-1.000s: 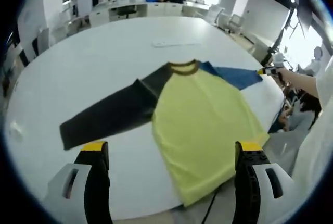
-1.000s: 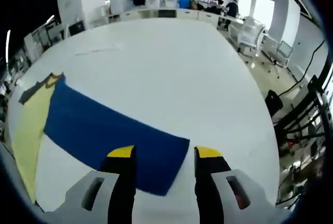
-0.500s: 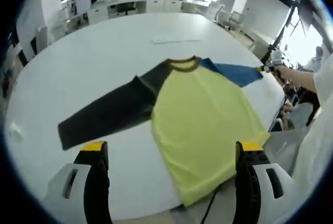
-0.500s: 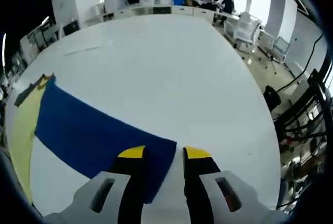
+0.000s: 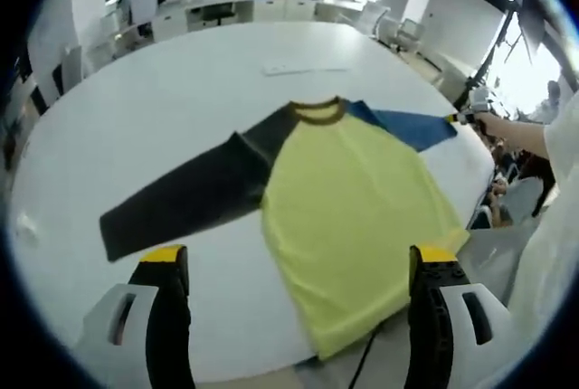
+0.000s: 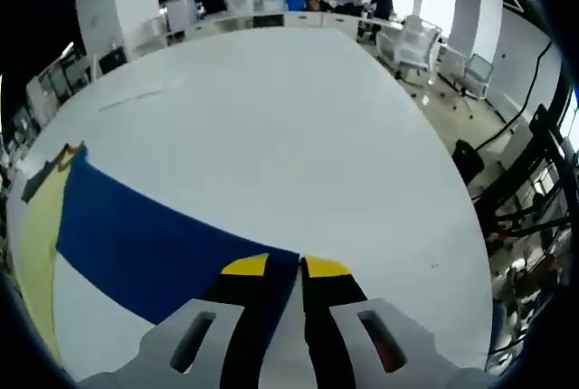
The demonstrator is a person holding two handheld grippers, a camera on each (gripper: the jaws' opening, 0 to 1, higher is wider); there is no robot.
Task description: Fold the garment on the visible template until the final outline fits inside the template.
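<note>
A long-sleeved shirt lies flat on the white table (image 5: 181,90). Its body (image 5: 348,217) is yellow-green, with a brown collar (image 5: 318,112), a dark grey sleeve (image 5: 185,194) stretched to the left and a blue sleeve (image 5: 409,127) to the right. My left gripper (image 5: 298,267) hangs open above the near table edge, clear of the shirt. My right gripper (image 6: 287,269) is shut on the cuff end of the blue sleeve (image 6: 154,244); in the left gripper view the right gripper (image 5: 466,118) shows at that sleeve's tip, held by a person's hand.
A thin pale outline (image 5: 303,70) lies on the table beyond the collar. The shirt's hem hangs near the table's front edge (image 5: 271,366). Office chairs (image 6: 425,45) and desks (image 5: 226,14) stand around the table. A cable (image 5: 366,362) hangs under the front edge.
My right gripper's jaws have come together on the blue sleeve's cuff, from wide open a second ago. My left gripper stays open and nearly still.
</note>
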